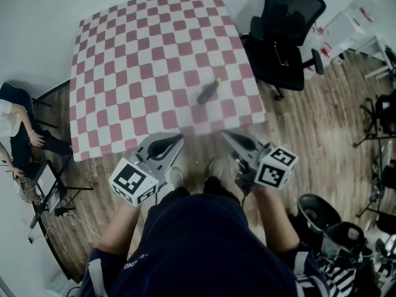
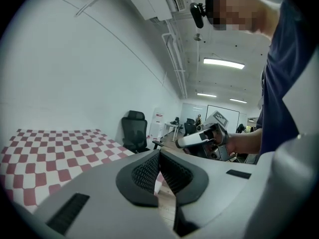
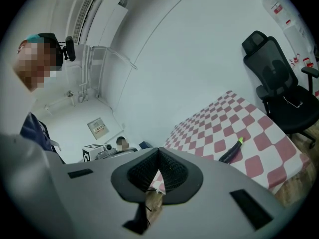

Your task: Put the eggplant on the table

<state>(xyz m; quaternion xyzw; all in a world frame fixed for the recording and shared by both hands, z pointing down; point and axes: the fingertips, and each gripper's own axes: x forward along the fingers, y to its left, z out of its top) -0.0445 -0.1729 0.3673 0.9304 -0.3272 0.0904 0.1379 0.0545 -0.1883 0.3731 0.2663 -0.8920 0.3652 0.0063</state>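
A table (image 1: 124, 73) under a pink-and-white checked cloth fills the far part of the scene. By its near edge, on the left, the left gripper (image 1: 168, 142) is clenched, its jaws pressed together on nothing. The eggplant (image 1: 208, 91), dark with a green stem, lies on the cloth towards the near right corner. It is farther away than both grippers and touches neither. On the right, the right gripper (image 1: 235, 140) is likewise clenched and empty. A black office chair (image 1: 288, 30) stands right of the table.
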